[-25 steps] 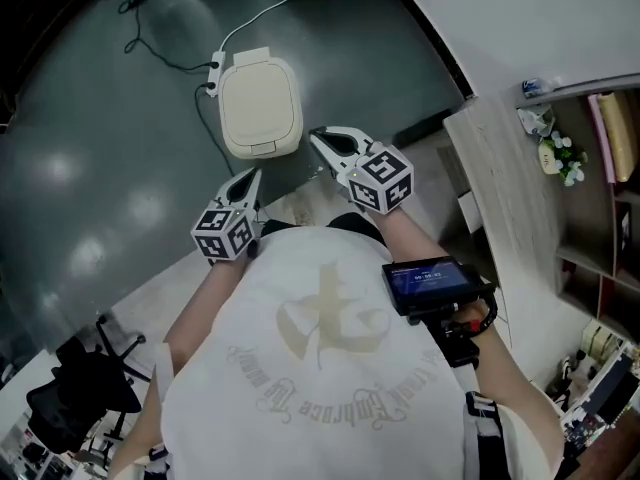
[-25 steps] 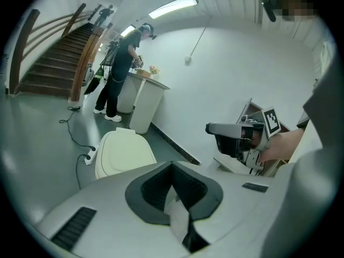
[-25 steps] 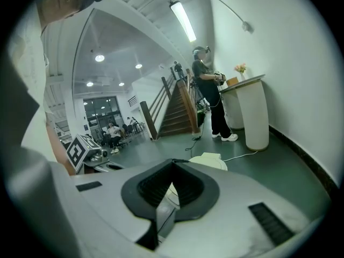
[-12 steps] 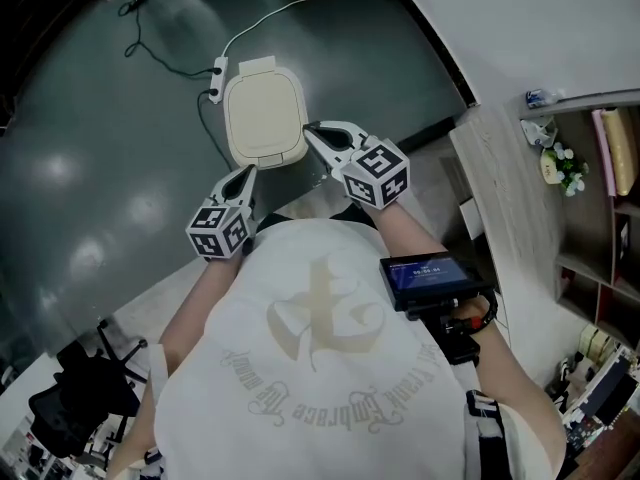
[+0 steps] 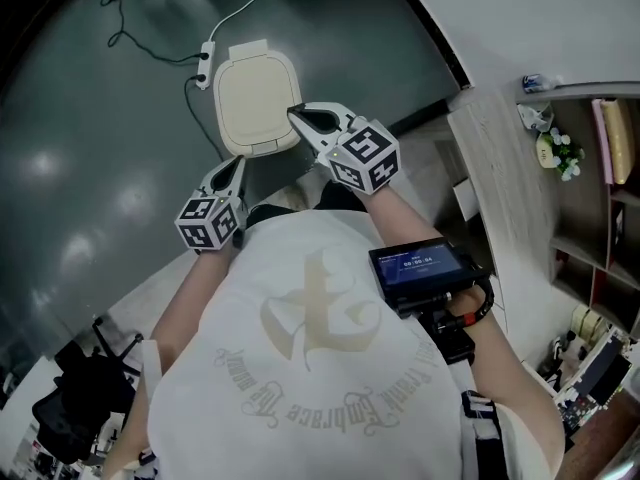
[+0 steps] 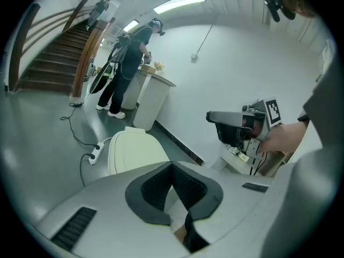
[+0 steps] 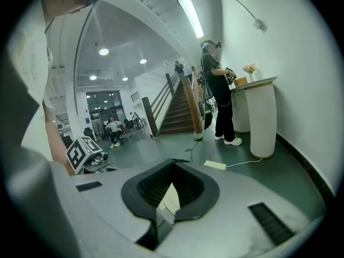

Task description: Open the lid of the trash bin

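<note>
Smooth, rounded-square cream trash bin (image 5: 257,88) lid shut on the glossy floor (image 5: 90,168); left claw (image 5: 237,162) and right claw (image 5: 295,116) pressed together, empty.

Reaches both arms forward and down from the chest, elbows bent. Grips the left tongs (image 5: 237,164) on the left side, close in front of the body, tips aimed ahead. Holds their jaws pressed together at the tips, nothing between them. Carries the right tongs (image 5: 295,115) farther forward than the left, apart from them, tips pointing ahead and slightly leftward. Holds these jaws closed tip to tip as well, with nothing caught between. Angles the bare left forearm (image 5: 190,288) outward and the right forearm (image 5: 405,218) out to the right side.
</note>
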A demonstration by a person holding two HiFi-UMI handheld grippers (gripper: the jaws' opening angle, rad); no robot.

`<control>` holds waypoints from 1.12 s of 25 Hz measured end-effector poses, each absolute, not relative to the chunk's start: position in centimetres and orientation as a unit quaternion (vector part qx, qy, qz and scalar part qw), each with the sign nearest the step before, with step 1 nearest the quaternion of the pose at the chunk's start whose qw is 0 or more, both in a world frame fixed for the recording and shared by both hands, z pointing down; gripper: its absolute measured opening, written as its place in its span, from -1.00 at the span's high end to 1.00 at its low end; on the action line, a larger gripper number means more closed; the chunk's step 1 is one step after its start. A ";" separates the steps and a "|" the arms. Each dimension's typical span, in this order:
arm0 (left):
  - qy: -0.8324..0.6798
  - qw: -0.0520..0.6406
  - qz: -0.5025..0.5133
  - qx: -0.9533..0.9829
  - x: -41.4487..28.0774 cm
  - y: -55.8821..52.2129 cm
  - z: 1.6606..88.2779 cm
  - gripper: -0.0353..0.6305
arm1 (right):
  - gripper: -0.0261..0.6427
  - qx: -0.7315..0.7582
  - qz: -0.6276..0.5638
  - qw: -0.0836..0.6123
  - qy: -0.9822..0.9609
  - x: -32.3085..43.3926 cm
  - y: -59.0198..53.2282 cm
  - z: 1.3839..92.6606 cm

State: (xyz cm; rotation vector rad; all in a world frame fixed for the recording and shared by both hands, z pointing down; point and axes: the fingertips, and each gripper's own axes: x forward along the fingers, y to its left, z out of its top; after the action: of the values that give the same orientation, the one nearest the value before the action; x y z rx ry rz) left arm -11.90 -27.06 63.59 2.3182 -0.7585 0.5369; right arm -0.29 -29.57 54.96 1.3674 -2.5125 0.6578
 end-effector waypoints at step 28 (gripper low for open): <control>-0.347 0.373 0.298 0.807 -5.5 -28.5 73.9 0.85 | 0.91 0.390 0.304 0.116 -0.861 5.1 -32.0 63.8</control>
State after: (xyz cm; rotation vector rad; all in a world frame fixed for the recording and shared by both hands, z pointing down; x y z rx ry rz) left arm -5.54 -28.45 73.86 2.0680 -0.8903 0.7636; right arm 5.06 -32.03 63.78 1.1427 -2.5231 0.8918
